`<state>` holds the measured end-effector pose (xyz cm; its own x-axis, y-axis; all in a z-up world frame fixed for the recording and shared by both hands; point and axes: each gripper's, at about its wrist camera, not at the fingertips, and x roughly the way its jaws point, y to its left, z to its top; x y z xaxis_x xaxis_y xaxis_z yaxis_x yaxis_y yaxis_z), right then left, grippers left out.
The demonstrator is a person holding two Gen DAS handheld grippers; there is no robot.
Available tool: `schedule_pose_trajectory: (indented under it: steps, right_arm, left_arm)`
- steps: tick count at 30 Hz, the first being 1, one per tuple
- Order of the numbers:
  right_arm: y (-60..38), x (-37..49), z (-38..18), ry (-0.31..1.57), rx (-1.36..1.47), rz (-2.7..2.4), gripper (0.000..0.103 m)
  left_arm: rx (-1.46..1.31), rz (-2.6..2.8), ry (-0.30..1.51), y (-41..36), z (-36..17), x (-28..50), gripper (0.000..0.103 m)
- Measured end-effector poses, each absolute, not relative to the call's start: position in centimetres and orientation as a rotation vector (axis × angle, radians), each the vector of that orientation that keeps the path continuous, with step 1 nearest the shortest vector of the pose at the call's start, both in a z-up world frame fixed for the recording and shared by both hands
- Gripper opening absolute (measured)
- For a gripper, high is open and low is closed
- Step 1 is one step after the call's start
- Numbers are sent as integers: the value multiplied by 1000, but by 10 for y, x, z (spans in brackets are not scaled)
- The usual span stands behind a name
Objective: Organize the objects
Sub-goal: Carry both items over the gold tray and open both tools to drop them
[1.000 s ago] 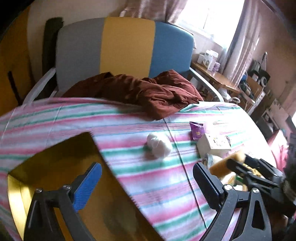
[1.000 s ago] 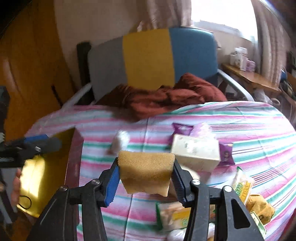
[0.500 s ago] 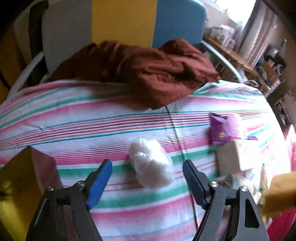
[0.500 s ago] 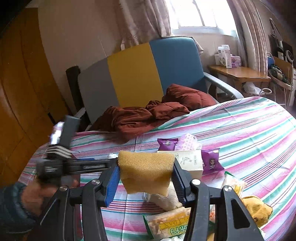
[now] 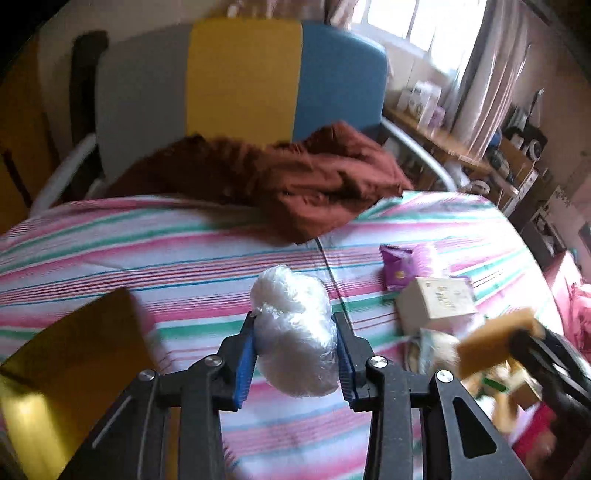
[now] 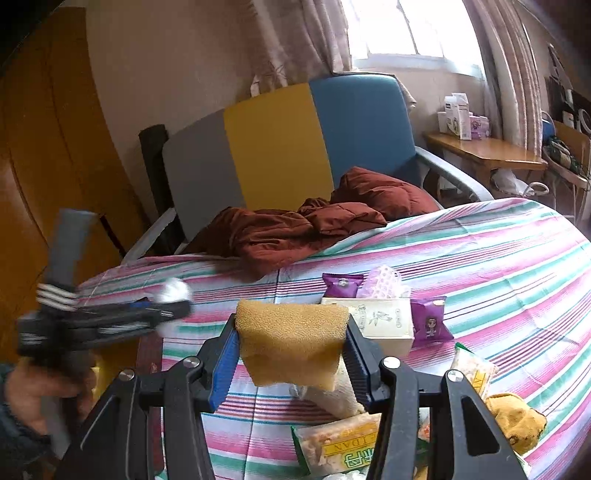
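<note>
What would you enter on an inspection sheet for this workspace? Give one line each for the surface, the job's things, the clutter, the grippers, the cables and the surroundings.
Surface: striped cloth, pink, green and white, covering the work area.
Job's things: white plastic-wrapped bundle; yellow sponge; beige box; purple snack packets; yellow-green snack bag; gold box at the near left.
Clutter: dark red blanket spilling from the chair onto the cloth.
Grippers: left gripper shut on the bundle; right gripper shut on the sponge, held above the packets.
Cables: nothing seen.
Surroundings: grey, yellow and blue chair; wooden side table with cartons; curtained window.
</note>
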<state>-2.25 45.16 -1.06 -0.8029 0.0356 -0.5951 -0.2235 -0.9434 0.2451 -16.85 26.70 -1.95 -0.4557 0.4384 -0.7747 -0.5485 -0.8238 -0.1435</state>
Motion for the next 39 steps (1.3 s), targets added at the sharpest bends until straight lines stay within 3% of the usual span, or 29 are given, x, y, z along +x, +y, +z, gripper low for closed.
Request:
schedule_pose_trajectory:
  steps: [10,19,30,32,34,35,39]
  right_arm:
    - [405,-24,-11,422,-1033,3027,52]
    - [329,-20,-8,399,-1178,3155,52]
    - [231,-42,-11,374,-1364,3215,55]
    - [218,-49,-13,394,-1389,3215,58]
    - [206,-54,-14,451,-1425,3209,82]
    - [204,-55,-15,480,-1447,3198,86]
    - [198,-56,-18,508,-1468,3187,86]
  left_arm:
    - [-1051,2513,175,139,27,-111,39]
    - [-1171,2648,77,49,-7,-75,40]
    - [-1309,2657,-19,-2,-50,-53,43]
    - [-1303,2656,-25,-8,-53,-49,60]
    - [-1275,2681,-17,-12,-51,-44,79]
    - [-1250,2700,-7,-14,-50,-41,85]
    - [-1203,2739,-4,-19,-42,-35,87]
